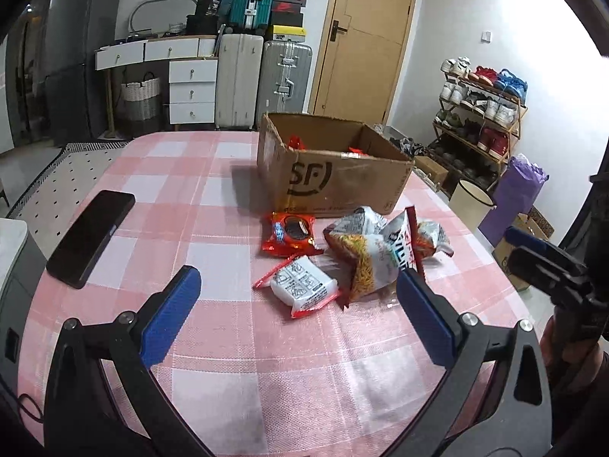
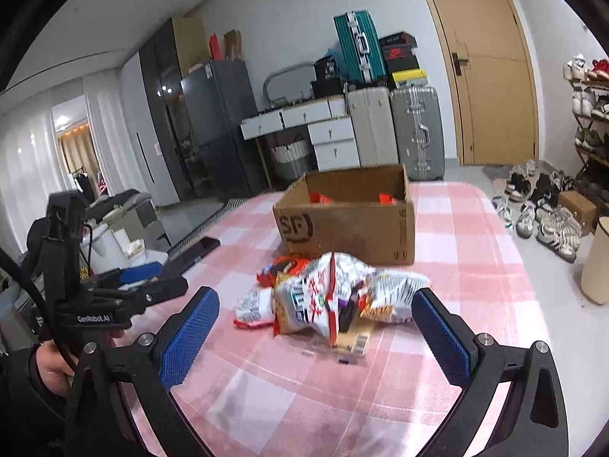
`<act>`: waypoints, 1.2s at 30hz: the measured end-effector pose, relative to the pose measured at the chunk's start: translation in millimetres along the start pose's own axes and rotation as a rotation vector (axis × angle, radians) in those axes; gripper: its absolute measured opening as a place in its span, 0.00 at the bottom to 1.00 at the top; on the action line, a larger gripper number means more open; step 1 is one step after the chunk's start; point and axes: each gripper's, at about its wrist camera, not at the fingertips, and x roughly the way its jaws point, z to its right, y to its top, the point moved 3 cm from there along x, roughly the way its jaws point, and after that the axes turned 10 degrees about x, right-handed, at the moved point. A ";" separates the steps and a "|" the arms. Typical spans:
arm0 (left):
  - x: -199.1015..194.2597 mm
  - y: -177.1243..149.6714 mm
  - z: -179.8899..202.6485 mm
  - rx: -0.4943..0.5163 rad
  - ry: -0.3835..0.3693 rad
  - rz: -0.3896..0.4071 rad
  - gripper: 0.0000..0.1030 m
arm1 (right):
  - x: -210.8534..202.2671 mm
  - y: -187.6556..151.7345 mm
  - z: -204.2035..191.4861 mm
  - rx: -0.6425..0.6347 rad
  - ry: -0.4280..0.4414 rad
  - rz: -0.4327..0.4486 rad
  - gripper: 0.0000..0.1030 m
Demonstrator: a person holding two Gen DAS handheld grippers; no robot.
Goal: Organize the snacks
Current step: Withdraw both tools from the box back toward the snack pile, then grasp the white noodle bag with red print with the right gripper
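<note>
Cardboard box (image 1: 335,175) stood open near tabletop far edge, red packets (image 2: 319,198) inside. Snack packs (image 1: 365,251) lay loose just in front of box. Left gripper (image 1: 298,295) & right gripper (image 2: 316,314): jaws wide open, empty. Phone (image 1: 91,238) at left edge of pink check tablecloth (image 1: 236,373). Suitcases (image 1: 262,76), door (image 1: 365,38) behind

tablecloth (image 1: 228,198) – pink-white check | box (image 1: 342,182) – brown | cookie pack (image 1: 289,234) – red | phone (image 1: 91,238) – black
</note>
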 end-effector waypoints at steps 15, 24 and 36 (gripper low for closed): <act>26.1 -22.0 -7.6 -0.015 -0.010 -0.056 0.99 | 89.3 -4.3 11.1 0.021 0.052 -0.143 0.99; 31.9 -30.5 -17.4 -0.042 -0.018 -0.072 0.99 | 118.1 -2.5 -0.9 -0.027 0.055 -0.182 0.98; 28.2 -44.7 -34.0 -0.094 -0.007 -0.094 0.99 | 155.3 -17.5 -12.9 -0.055 -0.014 -0.279 0.72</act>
